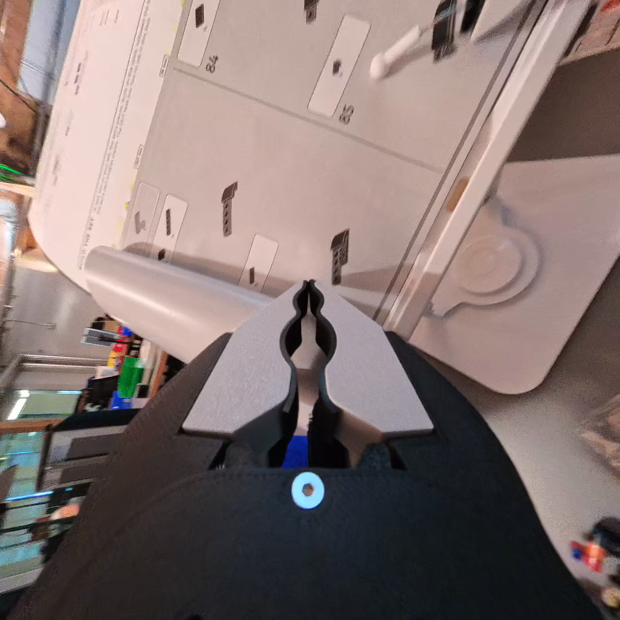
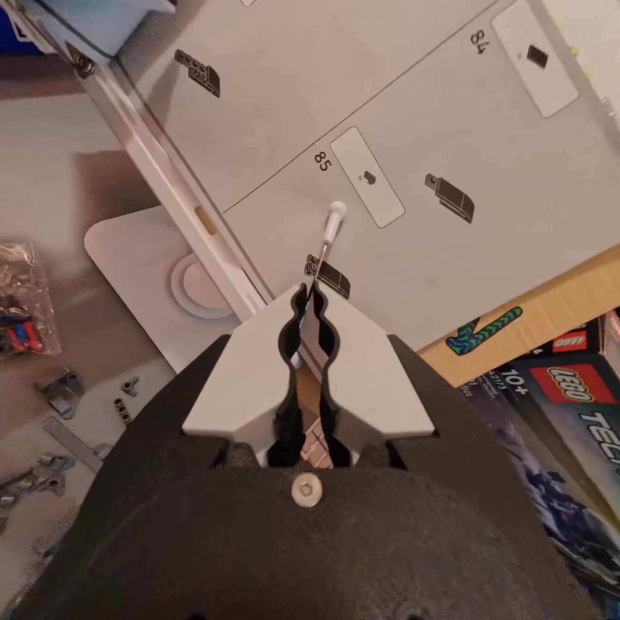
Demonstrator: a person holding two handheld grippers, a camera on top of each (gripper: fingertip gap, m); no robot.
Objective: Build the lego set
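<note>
A white-framed screen [image 2: 369, 100] shows the build instructions with drawings of dark pieces. My right gripper [image 2: 310, 290] is shut on a thin metal stylus [image 2: 334, 219], whose white tip rests against the screen beside a small parts box. My left gripper [image 1: 308, 285] is shut, with its fingertips meeting in front of the screen [image 1: 268, 151] and nothing visible between them. The stylus [image 1: 396, 50] and the dark right gripper behind it show blurred at the top right of the left wrist view.
The screen's white stand base [image 2: 134, 268] sits on the table. Left of it lie a clear bag of pieces [image 2: 23, 302] and loose grey pieces [image 2: 63, 389]. A cardboard box [image 2: 536, 302] and the lego set box [image 2: 570, 402] stand at the right. A grey cylinder [image 1: 167, 295] crosses the left wrist view. The left gripper's tips are roughly 15 centimeters from the right gripper's. Measured from the fingertips, the grey cylinder [image 1: 167, 295] is 8 centimeters or so from the left gripper and 20 centimeters from the right.
</note>
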